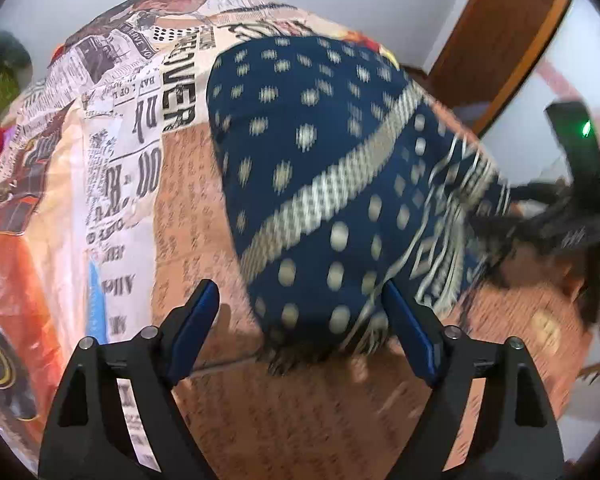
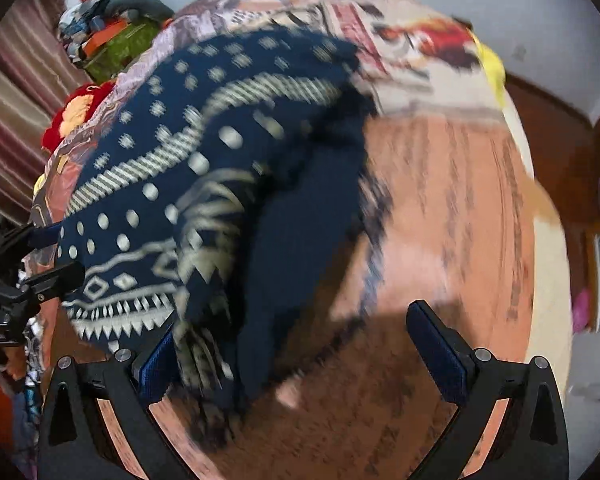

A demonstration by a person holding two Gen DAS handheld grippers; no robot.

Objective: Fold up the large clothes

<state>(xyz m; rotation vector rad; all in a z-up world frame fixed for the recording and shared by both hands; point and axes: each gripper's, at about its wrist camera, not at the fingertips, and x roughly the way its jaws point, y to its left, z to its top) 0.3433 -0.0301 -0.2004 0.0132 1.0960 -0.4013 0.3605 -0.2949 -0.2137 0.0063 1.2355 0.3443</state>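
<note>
Left gripper point(image 1: 300, 320) fingers apart, empty, over navy dotted shawl point(image 1: 320, 160). Right gripper point(image 2: 296, 344) fingers apart; shawl drapes over left finger. Only left view shows bedsheet point(image 1: 112, 160) print "OVER".

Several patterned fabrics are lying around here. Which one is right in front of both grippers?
The navy shawl with cream dots, striped bands and fringe. It lies on top of the newspaper-print bedsheet, while the red and green clothes sit heaped far back at the bed's edge.

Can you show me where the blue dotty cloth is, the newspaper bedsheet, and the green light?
Blue cloth point(image 1: 316, 168): left wrist view, on its dotted middle.
Bedsheet point(image 1: 140, 152): left wrist view, on its newspaper print.
Green light point(image 1: 586, 128): left wrist view, on the glowing dot at far right.
</note>
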